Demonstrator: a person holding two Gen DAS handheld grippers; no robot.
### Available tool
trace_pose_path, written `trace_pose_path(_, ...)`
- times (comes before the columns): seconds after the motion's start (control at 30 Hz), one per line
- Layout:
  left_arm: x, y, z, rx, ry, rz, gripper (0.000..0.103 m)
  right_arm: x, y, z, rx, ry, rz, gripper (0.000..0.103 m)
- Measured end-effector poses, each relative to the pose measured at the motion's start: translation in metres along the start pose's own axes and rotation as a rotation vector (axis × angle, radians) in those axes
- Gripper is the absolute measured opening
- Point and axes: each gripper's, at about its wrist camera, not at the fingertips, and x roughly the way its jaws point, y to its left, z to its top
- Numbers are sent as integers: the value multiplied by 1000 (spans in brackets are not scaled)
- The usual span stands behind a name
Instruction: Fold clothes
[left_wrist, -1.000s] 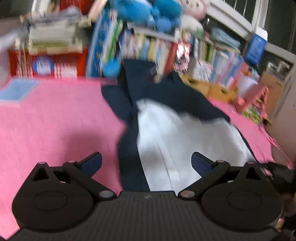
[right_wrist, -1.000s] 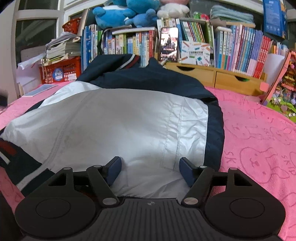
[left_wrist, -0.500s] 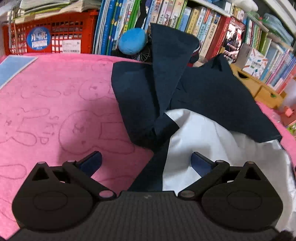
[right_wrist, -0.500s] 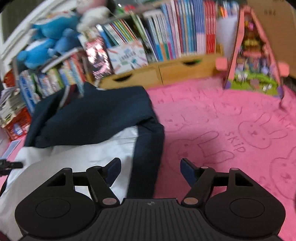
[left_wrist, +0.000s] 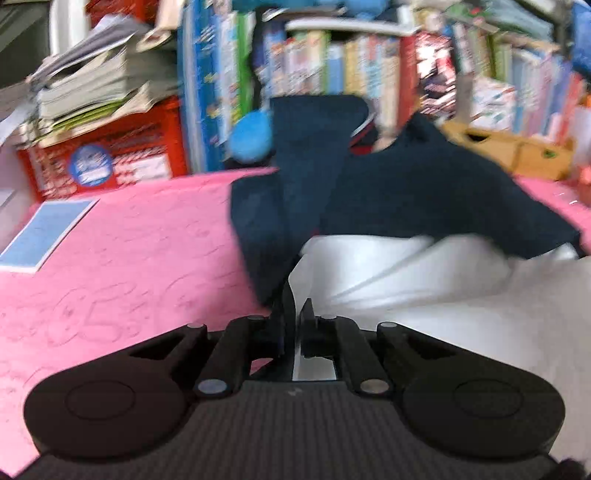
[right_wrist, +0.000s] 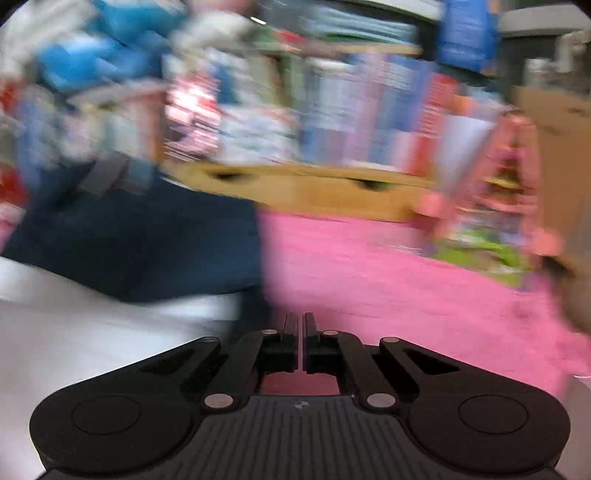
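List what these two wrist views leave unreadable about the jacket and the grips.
- Left wrist view: the left gripper is closing at the jacket edge; its own fingers hide whether cloth is pinched.
- Right wrist view: motion blur smears everything; the right gripper looks shut, but no cloth can be made out between its pads.
- Both views: the gripper bodies hide the jacket's near hem.
- Book titles: blurred.

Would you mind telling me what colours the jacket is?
The jacket is navy blue with a white body panel, clearest in the left wrist view.

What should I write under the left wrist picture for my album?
Left gripper closing on the edge of a navy-and-white jacket spread on a pink bunny blanket.
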Motion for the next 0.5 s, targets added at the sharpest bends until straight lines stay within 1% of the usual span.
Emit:
trace_pose_path(0.03,0,2,-2,-8,7,1,11,3,-11,-2,39,20,18,4)
trace_pose_path(0.07,-1,1,-4,1,8,-2,12,4,-20,-5,83,32,61,5)
trace_pose_path(0.1,-3,-2,-5,26,9,7,15,4,-30,-7,127,44,104,8)
trace_pose_path(0.13,-4,-6,-6,51,10,15,25,1,-34,-9,145,39,144,10)
trace_pose_path(0.17,-5,-9,-8,76,12,24,31,-4,-30,-9,130,24,165,14)
trace_pose_path(0.2,-8,-12,-9,96,6,39,32,-8,-22,-7,92,8,171,22)
trace_pose_path(0.23,-15,-14,-10,107,-16,68,32,-10,-11,-3,40,-7,169,28)
trace_pose_path(0.27,-25,-15,-11,110,-45,86,32,-13,4,2,-23,-25,169,46)
trace_pose_path(0.3,-41,-15,-11,99,-92,81,32,-16,17,7,-84,-44,176,57)
trace_pose_path(0.37,-69,-16,-12,80,-173,66,37,-22,49,17,-213,-86,219,61)
trace_pose_path(0.4,-77,-19,-14,79,-185,45,49,-23,67,22,-275,-101,239,64)
trace_pose_path(0.43,-85,-21,-17,77,-196,24,58,-23,87,26,-334,-114,260,66)
trace_pose_path(0.47,-90,-25,-20,82,-200,5,59,-21,107,31,-380,-123,286,69)
trace_pose_path(0.5,-89,-31,-25,102,-184,-8,59,-17,128,36,-421,-131,314,72)
